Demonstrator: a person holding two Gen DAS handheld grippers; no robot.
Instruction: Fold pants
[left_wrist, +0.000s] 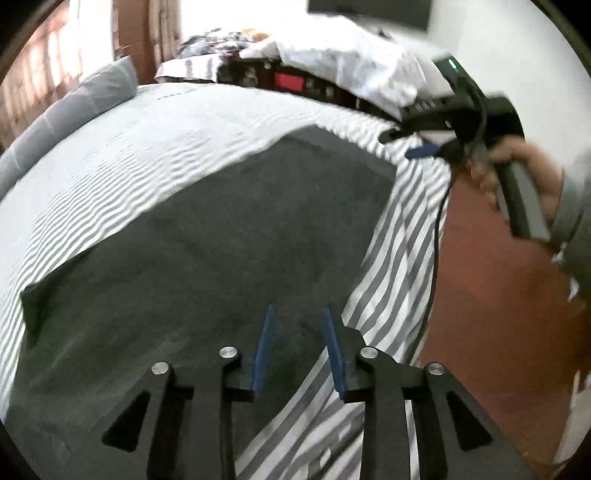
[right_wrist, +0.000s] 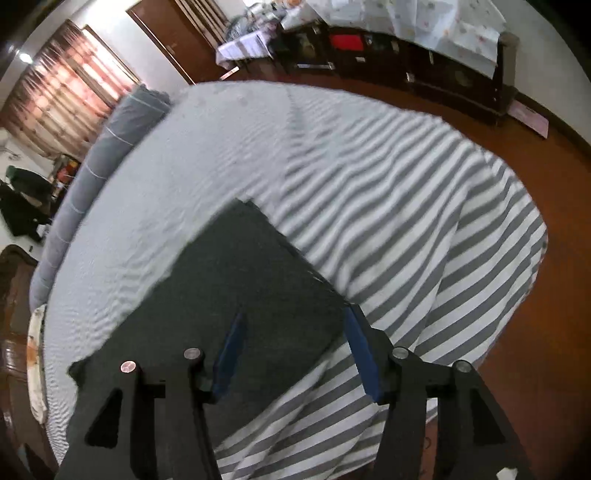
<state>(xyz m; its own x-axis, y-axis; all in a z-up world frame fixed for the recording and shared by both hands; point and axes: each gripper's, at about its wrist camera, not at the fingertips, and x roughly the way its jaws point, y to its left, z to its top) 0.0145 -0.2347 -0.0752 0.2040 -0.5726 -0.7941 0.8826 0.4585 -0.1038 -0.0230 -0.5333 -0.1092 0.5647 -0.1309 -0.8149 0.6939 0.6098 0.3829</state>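
While the dark pants (left_wrist: 207, 236) lie spread flat on the striped bed (left_wrist: 122, 147), the left wrist view shows the left tongs (left_wrist: 300, 347) hanging over their near edge with the blue pads apart and nothing between them but cloth lying below; I cannot tell whether the tips touch the fabric. From these tongs the garment stretches ahead and off to the left, its long axis slanting from a corner low on the left up to a squared end at the far right. Up there the right tongs (left_wrist: 413, 146) are held in a person's hand (left_wrist: 517, 173), just beyond that far right end, their blue finger showing but blurred.

In the right wrist view the right tongs (right_wrist: 295, 350) stand open too, wider, empty, with the pants (right_wrist: 236, 295) directly under and ahead of them. The garment's right-hand edge runs just inside the right pad, and the cloth reaches forward to a squared corner and leftward to a lower corner beside the left finger.

My guess is one fold is already laid. For the next fold across the long axis, each hand sits nearest its own end.
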